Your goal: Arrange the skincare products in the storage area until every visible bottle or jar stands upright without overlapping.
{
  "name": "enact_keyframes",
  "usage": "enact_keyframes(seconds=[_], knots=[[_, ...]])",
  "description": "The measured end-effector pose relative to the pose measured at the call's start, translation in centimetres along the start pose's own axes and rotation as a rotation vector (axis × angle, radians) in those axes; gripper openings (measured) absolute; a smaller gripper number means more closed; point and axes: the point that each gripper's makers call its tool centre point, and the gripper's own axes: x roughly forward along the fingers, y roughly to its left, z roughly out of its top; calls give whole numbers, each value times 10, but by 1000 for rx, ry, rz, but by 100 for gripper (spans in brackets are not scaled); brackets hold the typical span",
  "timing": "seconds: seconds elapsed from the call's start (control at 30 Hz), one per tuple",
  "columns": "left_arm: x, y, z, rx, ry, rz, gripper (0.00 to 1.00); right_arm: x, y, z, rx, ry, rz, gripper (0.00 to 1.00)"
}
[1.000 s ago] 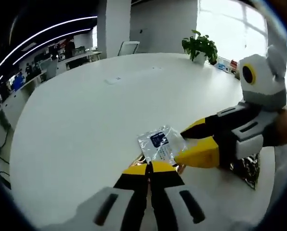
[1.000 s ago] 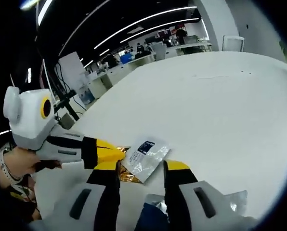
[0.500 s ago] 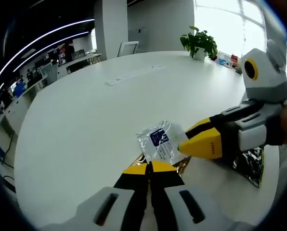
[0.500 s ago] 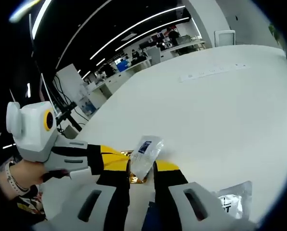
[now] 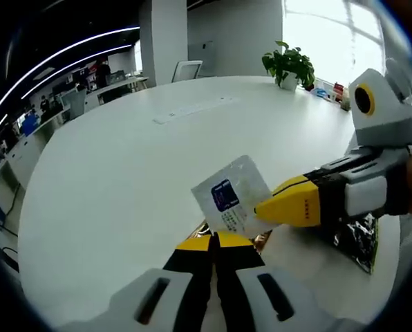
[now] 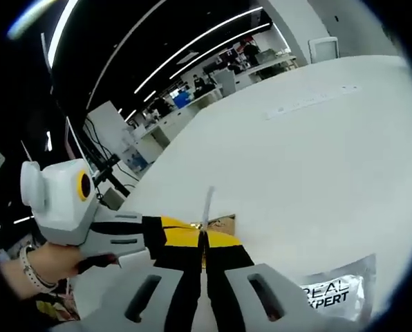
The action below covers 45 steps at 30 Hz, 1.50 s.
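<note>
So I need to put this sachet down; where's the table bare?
Free: the white table from the grippers out to the power strip and potted plant. Crowded: the near edge, around the gold packet, silver pouch and dark packet.

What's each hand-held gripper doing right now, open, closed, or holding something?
Left hand-held gripper: closed; whether it pinches the gold packet cannot be told.
Right hand-held gripper: closed on the silver sachet, lifted off the white table.

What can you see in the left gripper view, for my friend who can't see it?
The right gripper holds a small silver sachet up above a big white table. The left gripper is shut just below it, over a gold packet.
</note>
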Motion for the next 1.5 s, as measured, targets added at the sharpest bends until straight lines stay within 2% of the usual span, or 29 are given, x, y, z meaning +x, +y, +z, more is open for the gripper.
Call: enact_keyframes(seconds=[0.2, 0.3, 0.57, 0.63, 0.73, 0.83, 1.03, 1.07, 1.17, 1.27, 1.37, 1.5], knots=[[-9, -12, 5, 38, -27, -28, 0, -4, -1, 6, -16, -17, -7, 1], [-13, -13, 5, 39, -31, -46, 6, -7, 2, 12, -42, -22, -4, 1], [-23, -5, 9, 87, -56, -38, 11, -11, 8, 10, -134, -2, 9, 1], [-31, -7, 13, 128, -67, -46, 13, -15, 14, 9, -170, 5, 22, 1], [-43, -14, 10, 213, -50, -86, 14, -18, 18, 10, -240, 8, 32, 1], [-57, -18, 10, 327, -37, -66, 17, -25, 23, 8, -284, 20, 44, 1], [-74, -16, 10, 452, -28, -46, 19, -38, 35, 2, -413, 55, 86, 1], [-79, -21, 13, 477, -35, -45, 19, -39, 37, 0, -431, 62, 91, 1], [-88, -37, 15, 496, -55, -87, 21, -42, 43, -5, -495, 85, 126, 1], [-95, -36, 14, 578, -37, -59, 22, -49, 45, -14, -550, 125, 153, 1], [-100, -40, 11, 591, -36, -71, 23, -56, 48, -23, -620, 161, 190, 1], [-102, -49, 6, 632, -34, -122, 23, -66, 62, -37, -683, 197, 259, 1]])
